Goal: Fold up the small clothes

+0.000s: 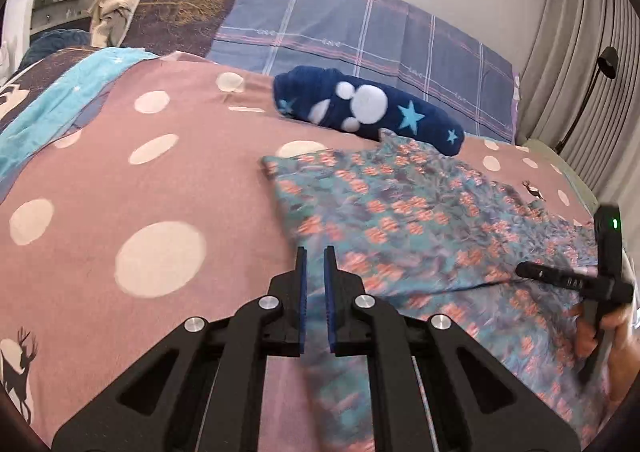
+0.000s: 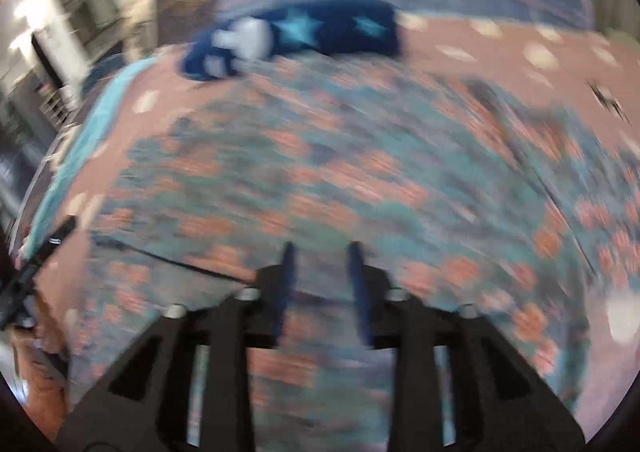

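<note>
A floral garment in teal with coral flowers lies spread over the bed, right of centre. My left gripper is shut on its near left edge, and the cloth runs between the blue pads and hangs below them. In the right wrist view, which is heavily blurred, my right gripper stands open just above the same floral garment, with nothing between its fingers. A hand holding that right tool shows at the right edge of the left wrist view.
The bedspread is pink with white dots. A navy fleece item with stars and a paw print lies behind the garment. A plaid pillow stands at the head, turquoise fabric lies left, and curtains hang right.
</note>
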Motion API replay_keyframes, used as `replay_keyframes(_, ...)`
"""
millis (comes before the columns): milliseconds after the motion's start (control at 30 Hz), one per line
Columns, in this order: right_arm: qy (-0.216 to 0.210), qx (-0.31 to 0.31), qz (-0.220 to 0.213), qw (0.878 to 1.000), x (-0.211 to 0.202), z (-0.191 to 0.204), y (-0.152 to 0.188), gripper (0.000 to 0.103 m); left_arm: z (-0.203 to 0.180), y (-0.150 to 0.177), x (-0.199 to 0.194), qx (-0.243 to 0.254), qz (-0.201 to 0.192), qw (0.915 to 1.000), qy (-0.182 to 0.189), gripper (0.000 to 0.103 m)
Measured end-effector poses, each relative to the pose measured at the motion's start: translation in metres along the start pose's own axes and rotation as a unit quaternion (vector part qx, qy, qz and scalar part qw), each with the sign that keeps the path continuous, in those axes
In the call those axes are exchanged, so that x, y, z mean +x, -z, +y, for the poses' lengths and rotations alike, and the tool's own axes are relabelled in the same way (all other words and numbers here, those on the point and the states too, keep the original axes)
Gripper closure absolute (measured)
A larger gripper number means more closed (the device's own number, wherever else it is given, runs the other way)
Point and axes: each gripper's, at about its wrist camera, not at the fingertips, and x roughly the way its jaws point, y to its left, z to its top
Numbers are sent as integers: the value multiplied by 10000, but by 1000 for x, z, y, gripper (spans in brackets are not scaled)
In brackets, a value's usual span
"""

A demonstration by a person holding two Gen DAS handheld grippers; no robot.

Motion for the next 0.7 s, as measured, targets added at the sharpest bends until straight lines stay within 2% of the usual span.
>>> replay_keyframes(33, -85, 66, 53, 9999, 8, -13, 6, 68, -4, -5, 3, -47, 98, 9999, 94, 95)
replay_keyframes(100, -400, 193, -270, 9986, 6, -24, 15, 68, -18, -17, 8, -61, 216, 9995, 227, 95)
replay_keyframes(167, -448, 252, -362, 9980, 2, -26, 18, 69, -35, -25, 17, 127, 313, 9992, 234, 94)
replay_keyframes(200, -451, 323, -408, 9976, -1, -28, 20, 75, -42, -26, 26, 238, 384, 9989, 77, 93)
replay_keyframes(233, -433, 389, -460, 9972, -7, -32, 21, 89, -45, -24, 38, 306, 474, 9983, -154, 86)
replay_keyframes(300, -501, 408, -628, 9959, -23, -40, 21, 93, -40, -11, 67, 303, 846, 9936, -687, 78)
replay_keyframes(333, -471, 426, -770, 9950, -32, -50, 22, 93, -35, -3, 80, 275, 993, 9918, -762, 78)
replay_keyframes(367, -392, 479, -831, 9946, -35, -58, 21, 93, -32, 1, 80, 277, 793, 9942, -673, 77)
replay_keyframes(433, -67, 785, -672, 9946, -34, -86, 23, 93, -28, 0, 75, 144, 794, 9952, -559, 77)
replay_keyframes(467, 2, 1014, -515, 9935, -31, -105, 30, 97, -28, 2, 75, 169, 783, 9951, -576, 76)
replay_keyframes(500, -145, 1145, -511, 9920, -32, -114, 34, 103, -28, 3, 75, 201, 781, 9949, -605, 76)
replay_keyframes(567, -340, 1401, -556, 9880, -44, -132, 45, 103, -33, 4, 75, 363, 815, 9930, -776, 76)
replay_keyframes(633, -211, 1408, -923, 9855, -77, -141, 53, 101, -41, 5, 77, 576, 818, 9901, -987, 75)
replay_keyframes(700, -62, 1433, -1458, 9789, -121, -156, 60, 95, -49, 5, 79, 746, 822, 9870, -1164, 75)
